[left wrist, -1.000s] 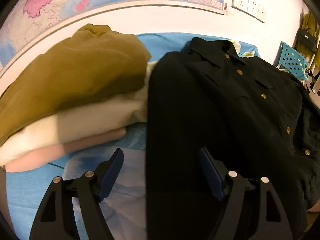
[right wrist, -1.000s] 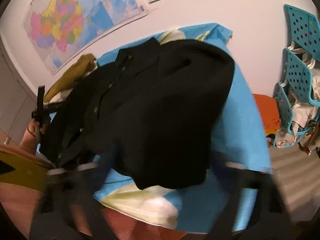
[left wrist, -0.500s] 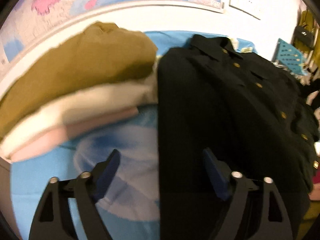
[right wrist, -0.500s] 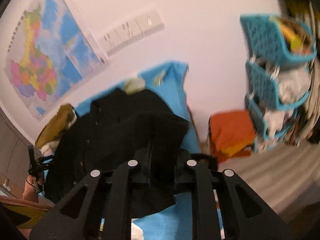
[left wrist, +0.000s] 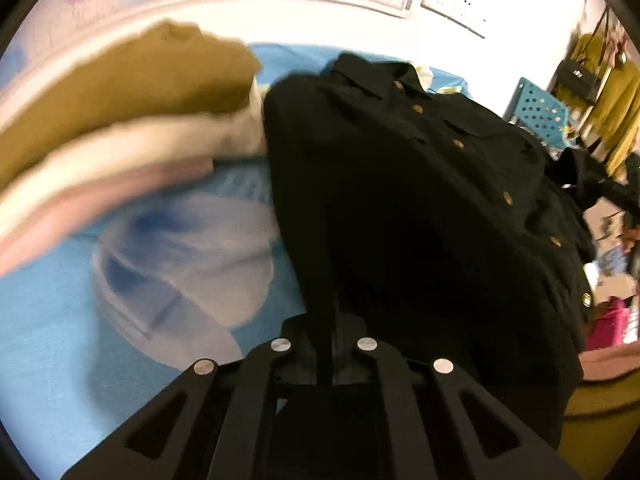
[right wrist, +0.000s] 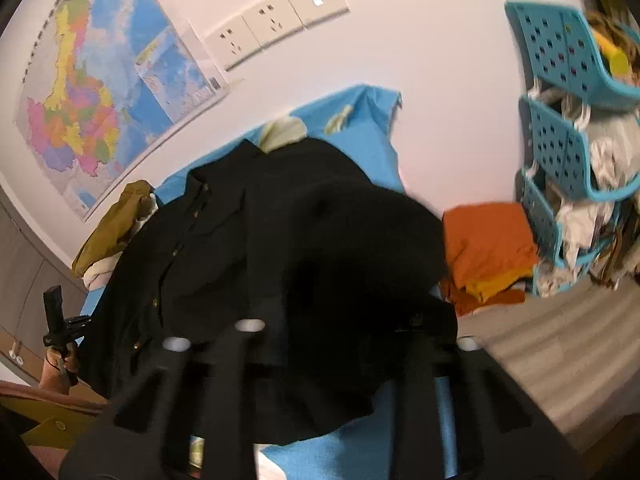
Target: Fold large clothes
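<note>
A buttoned shirt (left wrist: 400,208) lies spread on a cloth-covered counter (left wrist: 48,320), its collar toward the wall. In the left wrist view a stack of folded clothes (left wrist: 132,120) sits on the counter just left of the shirt, touching its edge. A wall map (right wrist: 92,92) hangs behind the counter, with wall sockets (right wrist: 276,20) to its right. In the right wrist view a rack of baskets (right wrist: 560,128) stands right of the counter, a heap of clothes (right wrist: 488,244) on the floor between them.
</note>
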Demonstrator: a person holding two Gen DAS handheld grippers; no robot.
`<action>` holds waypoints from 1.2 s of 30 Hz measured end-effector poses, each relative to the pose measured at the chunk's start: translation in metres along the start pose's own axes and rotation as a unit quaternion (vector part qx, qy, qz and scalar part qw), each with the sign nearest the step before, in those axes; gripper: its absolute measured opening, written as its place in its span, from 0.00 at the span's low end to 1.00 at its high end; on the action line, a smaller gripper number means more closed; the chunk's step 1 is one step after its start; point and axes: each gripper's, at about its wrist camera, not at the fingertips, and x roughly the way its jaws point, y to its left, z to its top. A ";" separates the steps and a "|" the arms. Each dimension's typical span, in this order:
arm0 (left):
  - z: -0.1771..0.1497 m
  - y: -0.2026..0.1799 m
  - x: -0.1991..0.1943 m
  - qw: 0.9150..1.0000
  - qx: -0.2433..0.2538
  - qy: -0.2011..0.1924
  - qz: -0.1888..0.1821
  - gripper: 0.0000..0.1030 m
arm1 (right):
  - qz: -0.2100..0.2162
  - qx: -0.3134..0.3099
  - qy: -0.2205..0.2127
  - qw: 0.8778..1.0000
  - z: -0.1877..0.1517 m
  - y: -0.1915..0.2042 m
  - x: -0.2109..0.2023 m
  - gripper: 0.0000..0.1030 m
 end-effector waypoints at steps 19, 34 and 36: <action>0.054 0.042 -0.091 0.978 -0.104 -0.129 0.130 0.60 | 0.096 -0.099 -0.044 0.989 0.055 0.088 -0.031 0.15; 0.095 -0.104 -0.017 0.984 0.076 -0.103 -0.125 0.74 | 0.217 -0.157 0.168 0.949 0.011 0.223 0.171 0.60; 0.092 -0.115 0.002 0.984 0.087 -0.075 -0.139 0.82 | 0.216 -0.158 0.158 0.950 0.010 0.207 0.158 0.61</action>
